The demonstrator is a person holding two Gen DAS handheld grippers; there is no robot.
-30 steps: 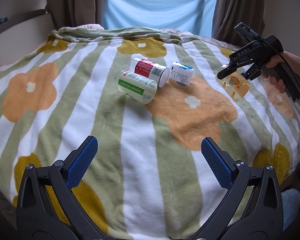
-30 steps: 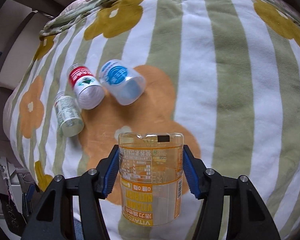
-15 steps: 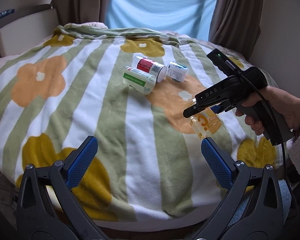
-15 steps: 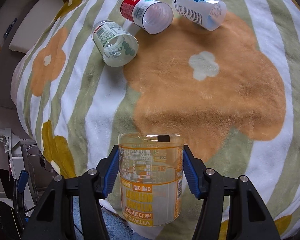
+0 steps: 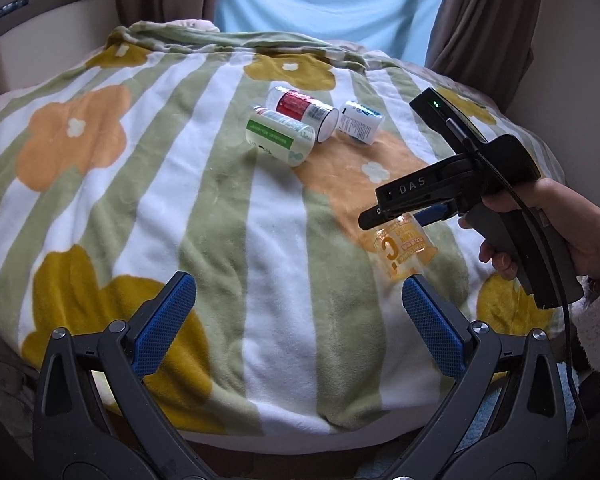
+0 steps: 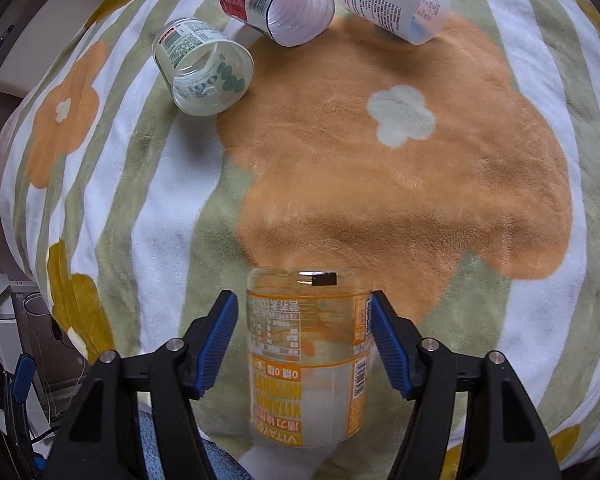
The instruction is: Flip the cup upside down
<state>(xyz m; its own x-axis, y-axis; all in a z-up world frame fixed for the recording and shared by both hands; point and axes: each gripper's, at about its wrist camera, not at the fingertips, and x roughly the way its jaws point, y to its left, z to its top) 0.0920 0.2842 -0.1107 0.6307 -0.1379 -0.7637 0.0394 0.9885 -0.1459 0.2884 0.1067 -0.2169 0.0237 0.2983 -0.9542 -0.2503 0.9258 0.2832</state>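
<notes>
A clear cup with an orange label (image 6: 308, 356) stands upside down between the blue pads of my right gripper (image 6: 305, 338), its print inverted. The jaws stand slightly apart from its sides, with a thin gap at each pad. In the left wrist view the orange cup (image 5: 404, 250) rests on the blanket under the right gripper (image 5: 384, 216), held by a hand. My left gripper (image 5: 296, 312) is open and empty, low over the near edge of the bed.
Three more cups lie on their sides on the flowered blanket (image 5: 220, 208): green label (image 5: 280, 136), red label (image 5: 302, 114), blue-and-white label (image 5: 360, 122). Curtains and a window are behind. The bed's front edge drops off near me.
The right gripper carried the orange cup toward the near side of the bed, set it down upside down, and its jaws have eased off the cup. The left gripper barely moved.
</notes>
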